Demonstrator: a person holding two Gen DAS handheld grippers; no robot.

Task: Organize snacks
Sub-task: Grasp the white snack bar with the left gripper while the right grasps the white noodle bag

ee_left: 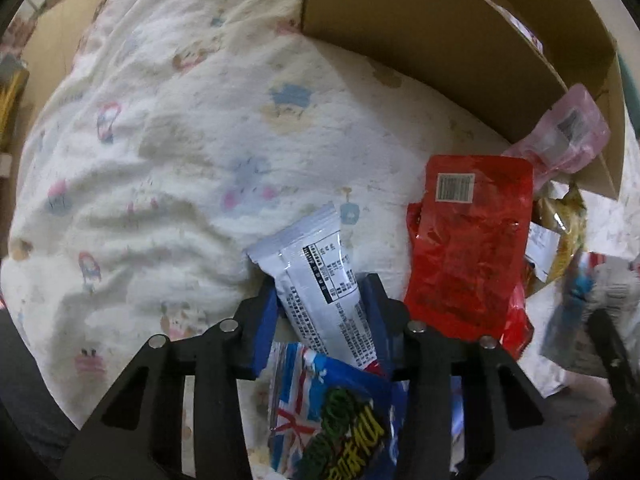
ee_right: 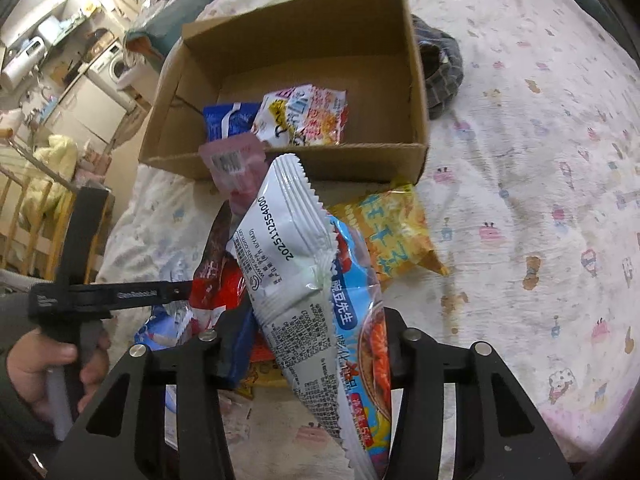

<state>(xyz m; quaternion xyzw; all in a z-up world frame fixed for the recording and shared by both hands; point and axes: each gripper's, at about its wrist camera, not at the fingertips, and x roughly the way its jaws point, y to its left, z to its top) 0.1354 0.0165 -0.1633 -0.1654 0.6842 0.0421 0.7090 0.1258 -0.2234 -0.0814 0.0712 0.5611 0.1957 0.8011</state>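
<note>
Cardboard box (ee_right: 304,168) awaits: both grippers now clamp packets, left gripper (ee_left: 324,312) a white bar packet (ee_left: 320,288), right gripper (ee_right: 308,344) a white-and-blue bag (ee_right: 316,288), so you lift and drop each inside.

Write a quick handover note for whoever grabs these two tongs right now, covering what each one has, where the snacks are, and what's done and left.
Left tongs: closed around a white snack bar on the bed pile, pointing down.
Right tongs: gripping a white-and-blue snack bag, lifted, short of the cardboard box.
Done: two packets, one blue and one pink-and-white, lie in the box.
Left: box both held items, then the red pouch, yellow bag, pink packet against the box wall, and the blue flag-print bag.
</note>
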